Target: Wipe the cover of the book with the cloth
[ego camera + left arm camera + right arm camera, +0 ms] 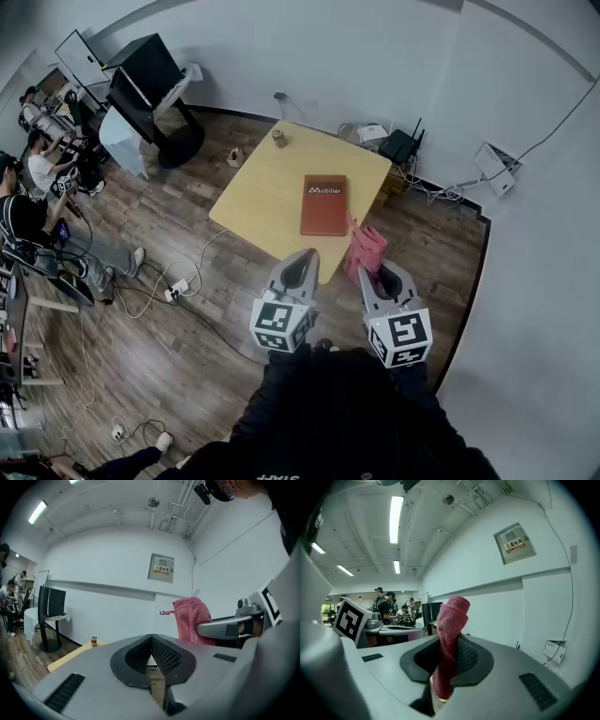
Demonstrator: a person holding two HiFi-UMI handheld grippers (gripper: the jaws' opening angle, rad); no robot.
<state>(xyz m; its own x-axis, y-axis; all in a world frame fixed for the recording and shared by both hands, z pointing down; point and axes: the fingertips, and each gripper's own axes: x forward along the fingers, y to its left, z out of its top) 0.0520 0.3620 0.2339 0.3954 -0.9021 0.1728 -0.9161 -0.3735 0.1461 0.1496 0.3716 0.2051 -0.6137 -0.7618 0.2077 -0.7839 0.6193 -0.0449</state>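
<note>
**Approach to the wipe.** My right tongs [448, 660] were clenched on the pink cloth [452, 616], which stood up between the jaws as a narrow fold. My left tongs [151, 644] were clenched on nothing, their jaw tips meeting. Both hung in the air at the near side of the tabletop [267, 183], apart from its surface. The brown book [324, 204] lay flat and cover up towards the tabletop's near right edge, with nothing resting on it.

By my judgement the wipe had not begun. To do it well, I needed to lower the cloth so that its loose end, and not the jaw tips, met the cover. I would then draw it in overlapping strokes along the cover's length. The book looked light enough to slide under the strokes, so the empty left tongs could pin one corner. Because the cloth was bunched so narrowly, it would probably touch only a small patch at a time and call for more strokes.
</note>
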